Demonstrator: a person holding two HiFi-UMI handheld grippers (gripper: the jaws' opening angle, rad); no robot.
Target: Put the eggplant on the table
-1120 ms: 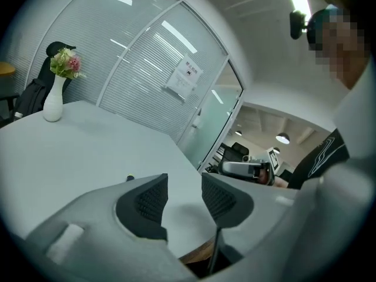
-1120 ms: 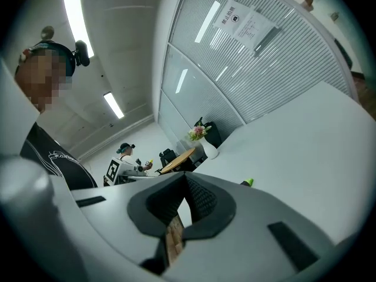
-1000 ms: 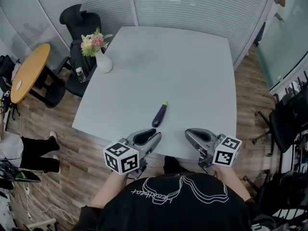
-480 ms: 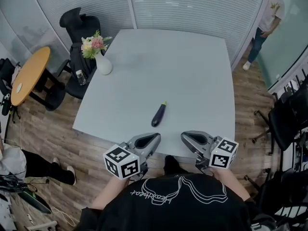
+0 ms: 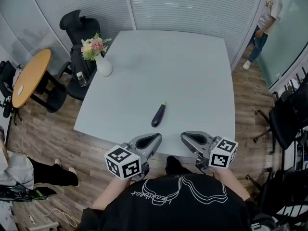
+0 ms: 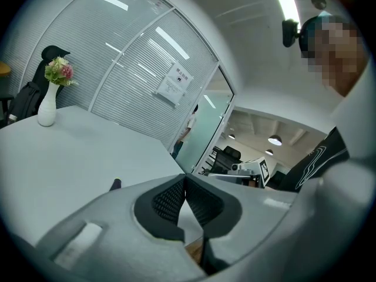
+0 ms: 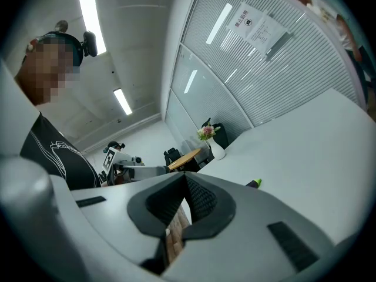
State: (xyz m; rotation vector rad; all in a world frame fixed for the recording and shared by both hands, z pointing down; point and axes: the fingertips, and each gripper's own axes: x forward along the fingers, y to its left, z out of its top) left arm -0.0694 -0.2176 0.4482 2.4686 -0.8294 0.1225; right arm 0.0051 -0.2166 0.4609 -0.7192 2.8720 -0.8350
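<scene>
A dark purple eggplant with a green stem lies on the pale grey table, near its front edge. Both grippers hover at that edge, just short of the eggplant. My left gripper is shut with nothing in it, below and slightly left of the eggplant. My right gripper is shut and empty too, to the eggplant's lower right. In the left gripper view the jaws meet, and the eggplant's tip peeks over them. The right gripper view shows closed jaws and the eggplant's green end.
A white vase with flowers stands at the table's far left corner. A black office chair and a round wooden side table are to the left. A person stands by the glass partition at the far right.
Both grippers have hardly moved. A person has come into view at the far right by the glass partition. The eggplant lies where it was.
</scene>
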